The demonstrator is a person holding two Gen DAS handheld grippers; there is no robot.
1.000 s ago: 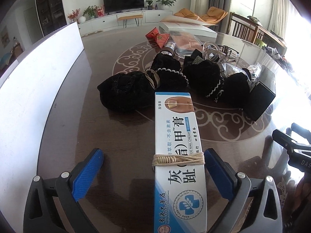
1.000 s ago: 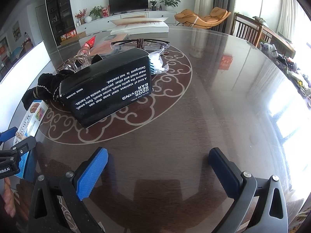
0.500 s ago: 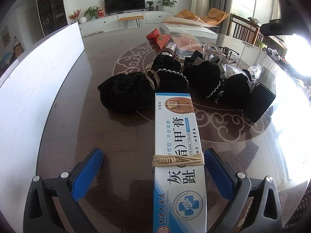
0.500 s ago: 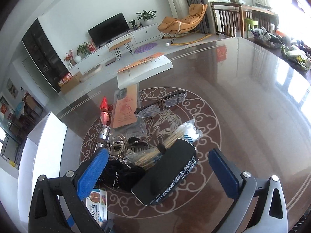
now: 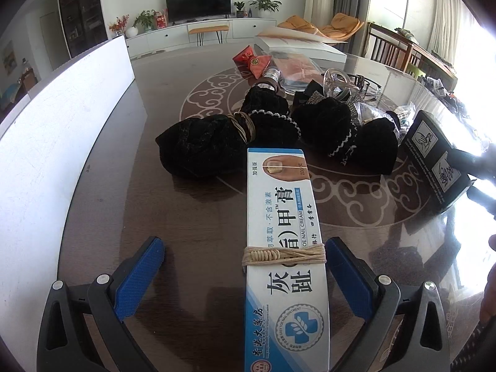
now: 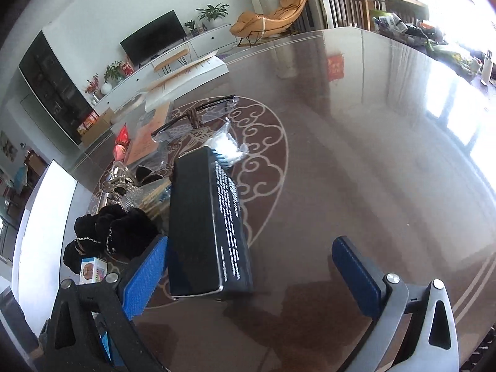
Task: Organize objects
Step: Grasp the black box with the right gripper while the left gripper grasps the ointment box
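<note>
At the left edge of my left wrist view stands a long white board (image 5: pixel 59 142), running from the lower left up toward the upper middle. My left gripper (image 5: pixel 245 276) is spread wide and grips nothing; its blue pads (image 5: pixel 139 279) sit low in the frame on either side of a long white and blue nail cream carton (image 5: pixel 285 248). The carton lies flat between my fingers, closer to the right pad, its long axis pointing straight away from me toward the frame's centre, with a tan cord (image 5: pixel 283 255) wound around it. Beyond its far end lie black velvet pouches (image 5: pixel 266 136) trimmed in silver, and right of them a black rectangular box (image 5: pixel 434 161) stands at the right edge.

In my right wrist view, my right gripper (image 6: pixel 248 272) is likewise wide open and holds nothing. The black box (image 6: pixel 201 226) lies between the fingers, touching or just beside the left pad (image 6: pixel 144 279), its long axis running from bottom centre up toward the middle. The velvet pouches (image 6: pixel 114 232) sit at the left.

Everything rests on a glossy dark brown round table (image 6: pixel 356 170) with a pale scroll medallion. Behind, at the top, are a television (image 5: pixel 198 3), white cabinets and orange chairs (image 6: pixel 272 18)
</note>
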